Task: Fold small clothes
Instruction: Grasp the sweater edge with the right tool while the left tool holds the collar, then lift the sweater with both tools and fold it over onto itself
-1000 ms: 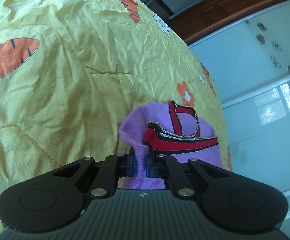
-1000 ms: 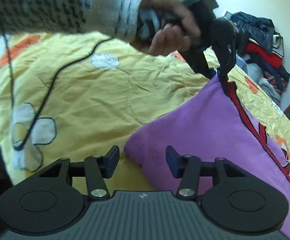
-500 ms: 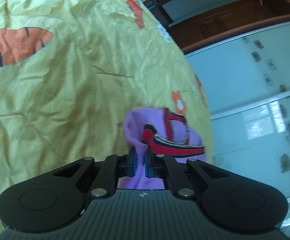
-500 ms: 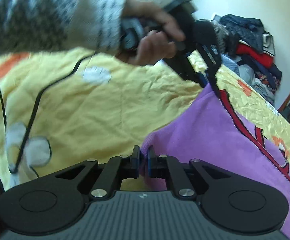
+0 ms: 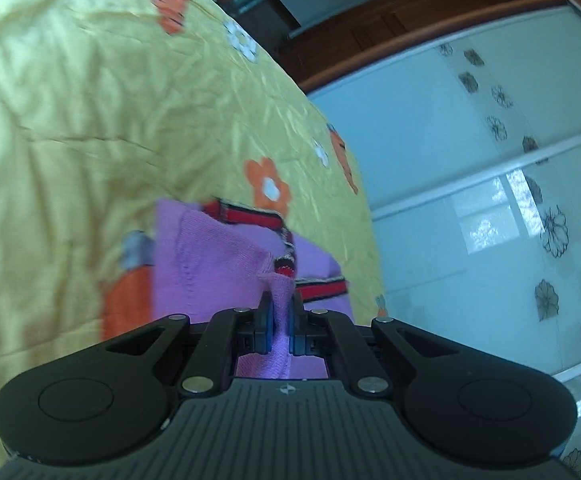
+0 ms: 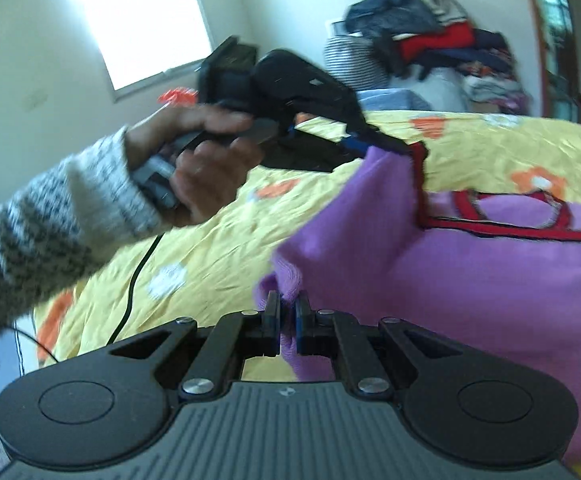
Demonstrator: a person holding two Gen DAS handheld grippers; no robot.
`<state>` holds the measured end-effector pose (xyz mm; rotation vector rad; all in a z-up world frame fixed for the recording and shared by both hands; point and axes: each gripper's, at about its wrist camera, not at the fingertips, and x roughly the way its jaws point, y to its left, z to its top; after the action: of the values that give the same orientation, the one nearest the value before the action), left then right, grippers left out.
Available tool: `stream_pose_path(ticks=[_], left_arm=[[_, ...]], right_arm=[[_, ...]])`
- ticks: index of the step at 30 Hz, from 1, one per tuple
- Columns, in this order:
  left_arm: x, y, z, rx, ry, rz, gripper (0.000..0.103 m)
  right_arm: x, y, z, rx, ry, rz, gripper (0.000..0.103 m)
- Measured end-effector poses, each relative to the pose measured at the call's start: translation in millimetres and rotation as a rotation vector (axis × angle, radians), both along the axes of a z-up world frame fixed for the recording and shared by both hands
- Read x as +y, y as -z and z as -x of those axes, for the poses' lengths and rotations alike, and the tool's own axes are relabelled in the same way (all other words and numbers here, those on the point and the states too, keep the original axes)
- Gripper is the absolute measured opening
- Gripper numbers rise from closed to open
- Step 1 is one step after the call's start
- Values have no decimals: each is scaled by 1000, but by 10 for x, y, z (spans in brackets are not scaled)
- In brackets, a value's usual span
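A small purple knit garment (image 5: 218,248) with red and black trim lies partly lifted over the yellow bedspread (image 5: 90,100). My left gripper (image 5: 280,308) is shut on a pinch of its purple cloth near the trimmed edge. In the right wrist view the same garment (image 6: 470,280) spreads to the right, and my right gripper (image 6: 288,312) is shut on its near purple corner. The left gripper (image 6: 370,142), held by a hand in a speckled sleeve, grips the garment's far top corner there.
The bedspread (image 6: 230,216) has orange and white flower prints. A black cable (image 6: 138,272) trails across it on the left. A heap of clothes (image 6: 430,40) sits beyond the bed's far side. Glass sliding doors (image 5: 490,200) stand past the bed's right edge.
My right gripper closed on the garment's near corner, then rolled and lifted it. My left gripper has carried its pinched corner up and sideways, so the cloth now hangs stretched between both.
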<state>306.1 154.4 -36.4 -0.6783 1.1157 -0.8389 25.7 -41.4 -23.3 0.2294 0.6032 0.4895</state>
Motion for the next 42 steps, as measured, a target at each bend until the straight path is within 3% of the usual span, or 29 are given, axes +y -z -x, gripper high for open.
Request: stream_pose_path(ticks=[8,13,16,19,20,21,22,24,25,26,28,32,33,34,36,39,42], left_arm=[[-786,308,-122,78,44,48,4],[-1230,587,-204,138,63,15,3],[-1474,638,-219,122,106,-106,3],[-1679,521,-173,30,177,-268,6],[-1737,464,-156,5,197,-304,12],[-1786,423,-141,-11,221,-318,40],[-1829,379,-120,-29,232,-331,76],[-1955,273,-53,-89,256,-391,102],[-2020,241,-9,-123,263,-449,103],[-2110,225,39,-162,265,-539,103],[-2294,217,159,-267,279,-718,91],[-2586,323,412,-433,343,-973,74],[-2602,338,447,-462,339,-1006,58],[-2608,323,464,-479,332,-1016,38],[-2583,238,473,-488,323,-1016,14],[-2549,157,446,-510,302,-1031,11],[-2401,24,385,-444,232,-936,11]], right_arm=[[-836,48,20,39,166,-121,6],[-1156,130,31,52,234,-151,6],[-1271,247,11,105,256,-153,6],[-1277,393,-10,162,241,-157,6],[-1268,445,-13,177,229,-159,6],[-1255,487,-21,188,226,-169,6],[-1255,524,8,202,220,-179,6],[-1221,578,10,221,198,-184,6],[-1219,604,6,227,194,-192,7],[-1201,623,3,234,179,-191,7],[-1188,645,14,239,172,-199,7],[-1204,628,-19,226,144,-227,7],[-1208,620,-4,217,135,-233,7],[-1211,598,9,204,128,-236,7],[-1214,565,-5,186,117,-252,7],[-1284,530,-81,156,111,-293,7],[-1343,461,-96,119,100,-324,7]])
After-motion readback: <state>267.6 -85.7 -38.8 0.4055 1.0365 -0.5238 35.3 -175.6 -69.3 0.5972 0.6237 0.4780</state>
